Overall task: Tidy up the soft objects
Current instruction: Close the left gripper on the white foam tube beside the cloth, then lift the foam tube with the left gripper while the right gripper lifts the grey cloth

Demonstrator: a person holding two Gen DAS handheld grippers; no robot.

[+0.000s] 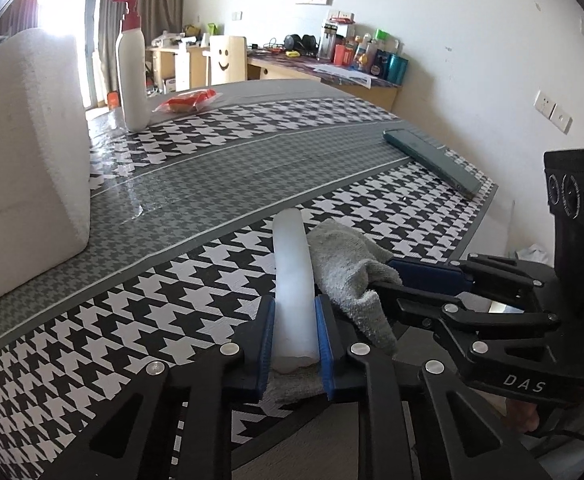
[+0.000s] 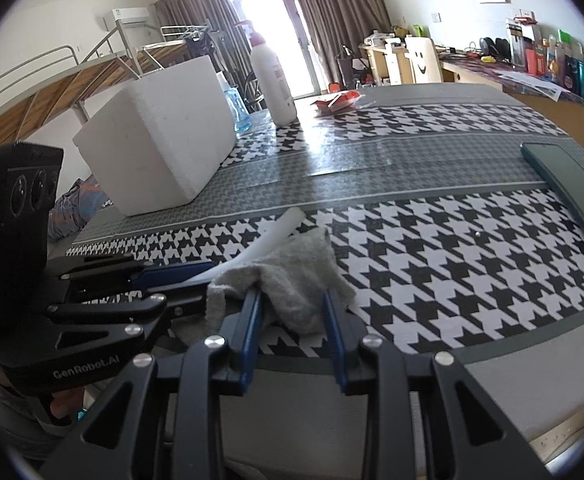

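Note:
A white foam tube (image 1: 292,276) lies on the houndstooth table near its front edge, and my left gripper (image 1: 294,340) is shut on its near end. A grey cloth (image 1: 348,268) lies bunched against the tube's right side. In the right wrist view the cloth (image 2: 292,280) sits between the blue pads of my right gripper (image 2: 294,312), which is closed on its near part. The tube (image 2: 267,240) shows behind the cloth there. The right gripper also shows at the right of the left wrist view (image 1: 384,280).
A large white foam block (image 1: 23,160) stands at the left of the table (image 1: 211,168). A white pump bottle (image 1: 131,68) and a red packet (image 1: 187,102) are at the back. A dark green phone (image 1: 432,158) lies at the right edge.

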